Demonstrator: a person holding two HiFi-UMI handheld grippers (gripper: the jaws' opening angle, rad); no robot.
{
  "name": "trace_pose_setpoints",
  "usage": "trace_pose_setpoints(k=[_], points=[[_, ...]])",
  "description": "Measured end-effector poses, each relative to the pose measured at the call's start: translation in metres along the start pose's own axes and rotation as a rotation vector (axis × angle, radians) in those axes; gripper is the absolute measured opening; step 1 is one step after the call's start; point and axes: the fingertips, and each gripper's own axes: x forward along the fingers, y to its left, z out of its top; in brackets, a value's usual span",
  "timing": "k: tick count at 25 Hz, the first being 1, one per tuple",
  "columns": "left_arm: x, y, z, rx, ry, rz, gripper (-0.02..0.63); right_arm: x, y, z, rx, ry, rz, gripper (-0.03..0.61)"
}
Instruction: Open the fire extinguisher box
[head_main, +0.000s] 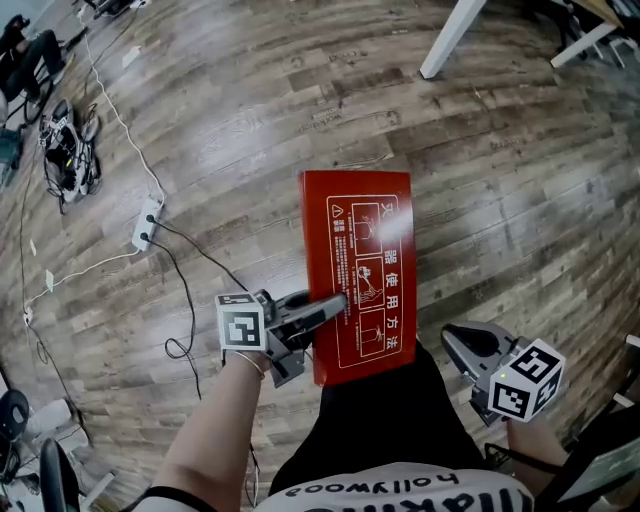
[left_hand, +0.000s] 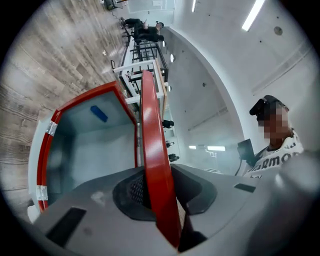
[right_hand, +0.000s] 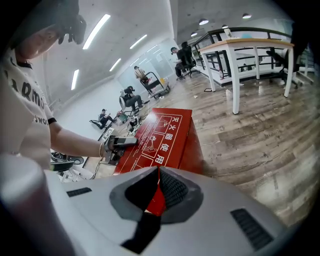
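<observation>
One claw (left_hand: 159, 194) (left) tight on lid (left_hand: 150, 120).

Your lid (head_main: 358, 270) is bright red with white line diagrams and characters; the box (left_hand: 85, 150) is pale grey inside (one small blue patch (left_hand: 98, 113)). Your left tool (head_main: 338, 304) and right tool (head_main: 458, 338) are grey, their cubes patterned in black-and-white squares. The floor (head_main: 250, 120) is grey-brown wood grain.

Floor (head_main: 480, 180): grey-brown wood-look planks, slight sheen. Red box (head_main: 355, 215) sits on it near frame centre. Power strip (head_main: 147, 222) lies at 9 o'clock from the box, with a white cord (head_main: 115, 110) running off toward 11 and a black cable (head_main: 190, 300) looping down toward 7. Tangle of cables (head_main: 65, 150) further out at 10, near the left edge. White table legs (head_main: 452, 38) stand on the planks at 1 o'clock.
</observation>
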Motion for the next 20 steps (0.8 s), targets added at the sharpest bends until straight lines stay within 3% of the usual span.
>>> trace_pose_setpoints(k=[3,7,15,20], points=[[0.01,-0.025,-0.003,0.07,0.071,-0.013,0.072,-0.006,0.008,0.01,-0.008,-0.035,0.004,0.011],[0.017,-0.031,-0.006,0.11,0.138,0.105,0.072,-0.017,0.015,0.024,-0.01,-0.076,-0.015,0.011],[0.039,-0.045,-0.006,0.032,0.005,0.396,0.038,-0.043,0.023,0.047,-0.016,-0.153,-0.051,0.011],[0.043,-0.049,-0.009,0.036,-0.002,0.497,0.035,-0.055,0.031,0.059,-0.026,-0.193,-0.082,0.012]])
